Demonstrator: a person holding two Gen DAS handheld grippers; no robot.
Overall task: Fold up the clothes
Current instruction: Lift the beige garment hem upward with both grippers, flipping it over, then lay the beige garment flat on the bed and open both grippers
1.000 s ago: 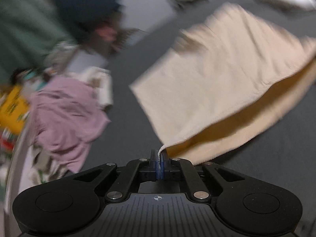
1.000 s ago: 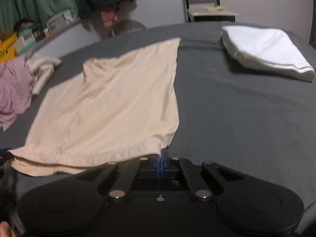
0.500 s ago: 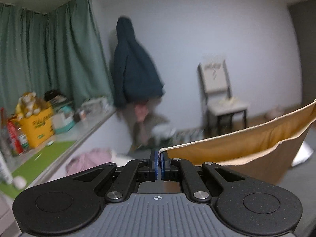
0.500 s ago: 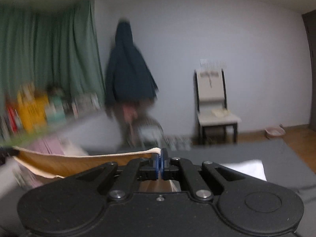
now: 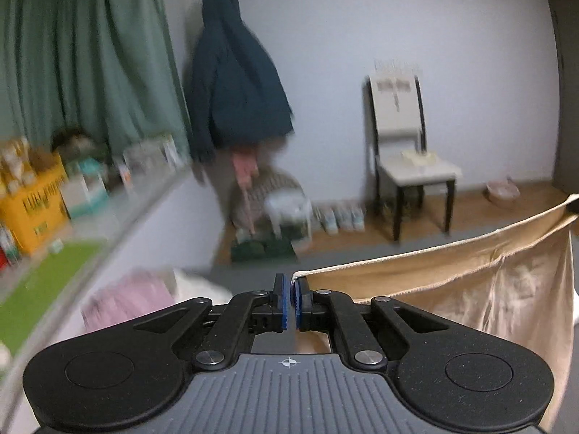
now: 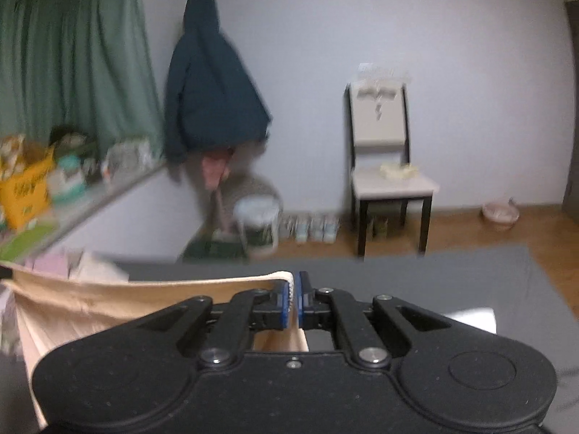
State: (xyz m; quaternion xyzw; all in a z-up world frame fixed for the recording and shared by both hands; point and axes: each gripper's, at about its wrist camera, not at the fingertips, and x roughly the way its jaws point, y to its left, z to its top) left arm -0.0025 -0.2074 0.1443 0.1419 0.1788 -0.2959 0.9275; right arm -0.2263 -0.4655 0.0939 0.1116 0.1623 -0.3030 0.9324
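Both hand-held grippers, left [image 5: 288,298] and right [image 6: 293,298], are clamping thin shirt [image 5: 452,282] corners; we are risking slippage from tugging them apart.

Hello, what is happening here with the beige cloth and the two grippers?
A person is folding clothes with a handheld gripper in each hand. The left gripper and the right gripper are each shut on a corner of the beige garment. Its top edge stretches between them and the rest hangs down in the air, above the grey surface.
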